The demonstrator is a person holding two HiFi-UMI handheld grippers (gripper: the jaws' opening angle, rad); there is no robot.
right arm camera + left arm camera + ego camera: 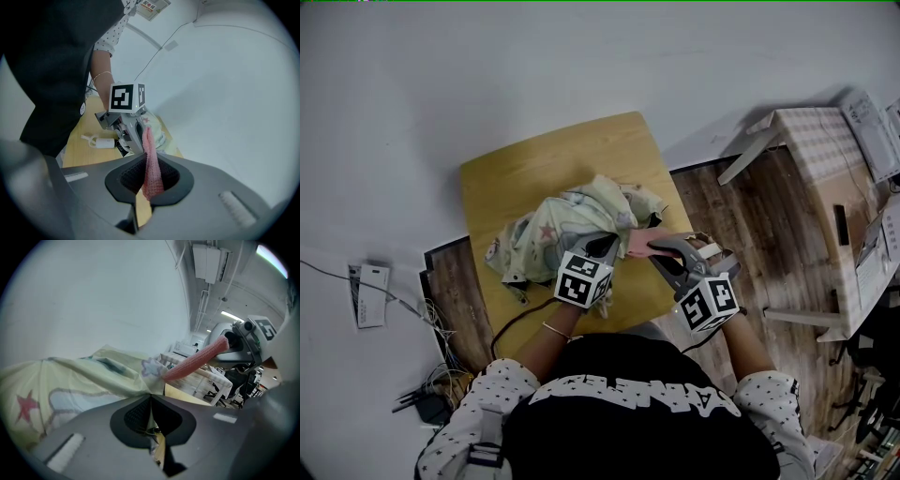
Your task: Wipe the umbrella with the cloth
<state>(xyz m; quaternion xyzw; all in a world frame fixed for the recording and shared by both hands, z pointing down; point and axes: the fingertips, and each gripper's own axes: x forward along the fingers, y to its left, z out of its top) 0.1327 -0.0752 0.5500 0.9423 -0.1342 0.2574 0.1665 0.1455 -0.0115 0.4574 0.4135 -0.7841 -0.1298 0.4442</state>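
The umbrella, a crumpled heap of pale yellow-green fabric with star prints, lies on the small wooden table. My left gripper is shut on a fold of the umbrella fabric at its near right edge; in the left gripper view the fabric runs into the closed jaws of the left gripper. My right gripper is shut on a pink cloth, whose free end reaches the umbrella beside the left jaws. In the right gripper view the pink cloth hangs pinched in my right gripper.
The umbrella's white handle with strap lies on the table near the person's body. A white table with a checked top stands at the right. Cables and a power strip lie on the floor at the lower left.
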